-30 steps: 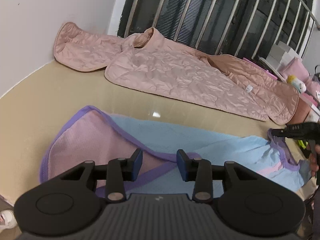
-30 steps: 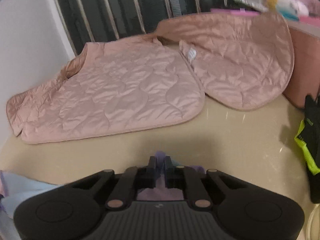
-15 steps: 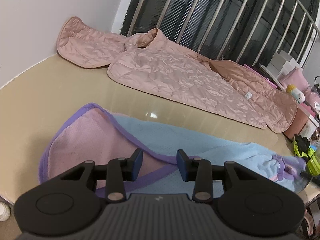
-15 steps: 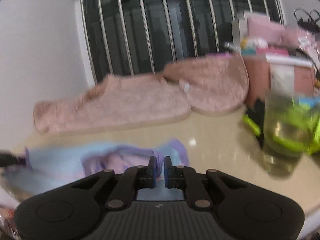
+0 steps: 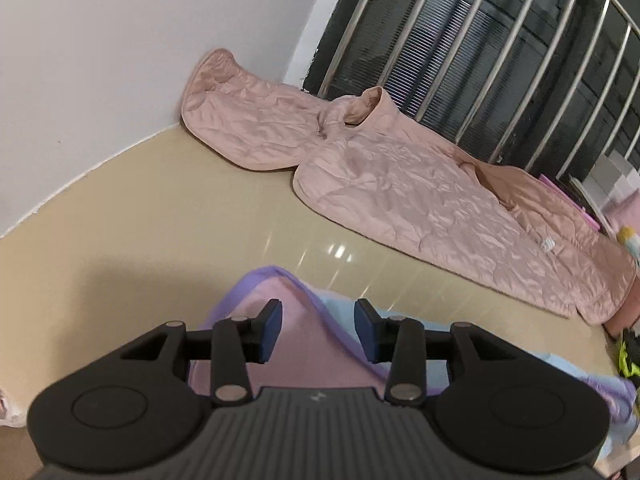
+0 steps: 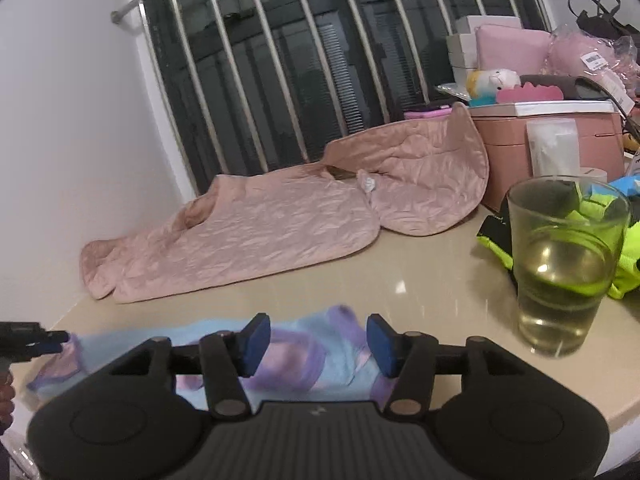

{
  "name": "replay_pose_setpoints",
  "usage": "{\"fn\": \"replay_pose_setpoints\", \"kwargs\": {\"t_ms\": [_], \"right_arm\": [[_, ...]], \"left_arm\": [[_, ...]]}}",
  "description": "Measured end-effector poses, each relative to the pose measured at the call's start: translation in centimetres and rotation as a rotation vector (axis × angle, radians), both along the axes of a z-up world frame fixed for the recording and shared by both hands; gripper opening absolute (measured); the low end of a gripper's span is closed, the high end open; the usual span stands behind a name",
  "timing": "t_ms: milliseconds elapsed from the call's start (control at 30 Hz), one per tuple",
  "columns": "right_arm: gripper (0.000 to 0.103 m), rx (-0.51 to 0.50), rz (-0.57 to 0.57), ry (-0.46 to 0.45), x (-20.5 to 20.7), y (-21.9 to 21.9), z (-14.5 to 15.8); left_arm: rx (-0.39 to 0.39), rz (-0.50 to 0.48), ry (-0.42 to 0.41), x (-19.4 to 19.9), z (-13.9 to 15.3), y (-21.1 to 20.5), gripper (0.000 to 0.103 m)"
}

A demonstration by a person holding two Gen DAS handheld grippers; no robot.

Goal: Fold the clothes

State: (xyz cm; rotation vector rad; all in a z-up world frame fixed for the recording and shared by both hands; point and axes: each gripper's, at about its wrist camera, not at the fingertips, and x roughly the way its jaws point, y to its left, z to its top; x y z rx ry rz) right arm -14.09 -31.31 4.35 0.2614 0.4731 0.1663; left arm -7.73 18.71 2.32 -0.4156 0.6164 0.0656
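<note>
The blue-and-purple garment lies crumpled at the table's near edge. Over it, the right gripper is opening, pads clear of the cloth. The left gripper is closing, pads apart above the pink lining, gripping nothing. Behind lies a pink quilted jacket.

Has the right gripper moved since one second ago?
Yes. The right gripper has drawn back toward the near table edge: the pink quilted jacket looks farther off, and a glass of water now shows beside it. Its jaws are opening over the blue garment.
</note>
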Motion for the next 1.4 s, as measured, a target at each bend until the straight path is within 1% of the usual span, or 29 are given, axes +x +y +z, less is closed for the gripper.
{"fn": "replay_pose_setpoints", "kwargs": {"t_ms": [33, 100, 200, 267, 300, 333, 367, 400, 433, 500, 600, 667, 700, 767, 800, 833, 900, 1000, 1067, 1100, 1200, 1267, 1300, 1400], "right_arm": [[0.053, 0.001, -0.011, 0.006, 0.7, -0.1, 0.0], [0.053, 0.021, -0.035, 0.04, 2.5, -0.5, -0.4], [0.052, 0.049, -0.035, 0.095, 4.4, -0.4, -1.3], [0.051, 0.057, -0.03, 0.122, 5.2, -0.1, -1.9], [0.048, 0.052, -0.027, 0.129, 5.3, 0.1, -2.1], [0.037, 0.046, -0.023, 0.137, 5.5, 0.3, -2.4], [0.031, 0.041, -0.019, 0.144, 5.6, 0.5, -2.6], [0.018, 0.03, -0.03, 0.137, 5.5, 0.6, -2.7], [0.009, 0.018, -0.04, 0.131, 5.5, 0.6, -2.7], [0.009, 0.008, -0.063, 0.121, 5.3, 0.4, -2.9], [0.009, 0.035, -0.089, 0.145, 5.5, -0.6, -3.7], [0.012, 0.036, -0.104, 0.131, 5.1, -0.7, -3.5], [0.015, 0.036, -0.112, 0.123, 4.8, -0.8, -3.4], [0.02, 0.023, -0.113, 0.093, 4.2, -0.7, -2.7], [0.027, 0.016, -0.113, 0.078, 3.9, -0.6, -2.4], [0.031, 0.018, -0.11, 0.07, 3.7, -0.6, -2.1], [0.031, 0.019, -0.099, 0.067, 3.6, -0.4, -1.9], [0.031, 0.003, -0.072, 0.085, 4.1, 0.3, -2.3], [0.031, -0.007, -0.036, 0.103, 4.5, 0.8, -3.1], [0.031, -0.017, -0.039, 0.107, 4.4, 0.9, -3.3], [0.031, -0.058, -0.071, 0.098, 3.8, 1.0, -3.4], [0.031, -0.056, -0.075, 0.072, 3.1, 0.7, -3.0], [0.033, -0.055, -0.077, 0.059, 2.7, 0.5, -2.9], [0.041, -0.048, -0.093, 0.08, 2.0, 0.1, -2.8]], "left_arm": [[-0.014, -0.003, 0.003, 0.4, -0.1, 0.0, 0.02], [-0.026, -0.02, 0.013, 1.2, -0.5, -0.2, 0.006], [-0.04, -0.015, 0.039, 2.2, -1.1, -0.5, 0.002], [-0.05, -0.004, 0.034, 2.4, -1.4, -0.2, 0.001], [-0.056, 0.01, 0.029, 2.5, -1.4, 0.0, 0.001], [-0.063, 0.022, 0.024, 2.7, -1.5, 0.3, 0.001], [-0.07, 0.034, 0.019, 2.8, -1.6, 0.6, 0.001], [-0.076, 0.045, 0.013, 3.0, -1.7, 0.8, 0.001], [-0.078, 0.051, 0.007, 3.1, -1.7, 1.0, 0.001], [-0.068, 0.057, 0.002, 3.3, -1.8, 1.0, 0.001], [-0.044, 0.052, 0.003, 3.3, -1.8, 0.6, 0.002], [-0.006, 0.04, 0.011, 2.9, -1.3, 0.0, 0.005], [0.018, 0.037, 0.002, 2.2, -0.8, -0.5, 0.007], [0.054, 0.021, -0.024, 0.9, 0.2, -1.7, 0.015], [0.059, 0.004, -0.039, 0.1, 0.7, -2.4, 0.019], [0.06, -0.026, -0.056, -0.6, 1.1, -3.3, 0.024], [0.056, -0.106, -0.078, -1.7, 1.7, -5.5, 0.031], [0.064, -0.239, -0.099, -2.5, 1.8, -9.2, 0.032], [0.109, -0.275, -0.115, -2.7, 1.5, -11.4, 0.032], [0.134, -0.282, -0.111, -2.7, 1.2, -12.1, 0.032], [0.135, -0.285, -0.066, -2.6, 0.1, -12.7, 0.03], [0.136, -0.287, -0.037, -2.6, -0.6, -13.0, 0.028], [0.132, -0.285, -0.028, -2.7, -0.9, -12.9, 0.028], [0.128, -0.277, -0.022, -3.2, -1.1, -12.4, 0.027]]}}
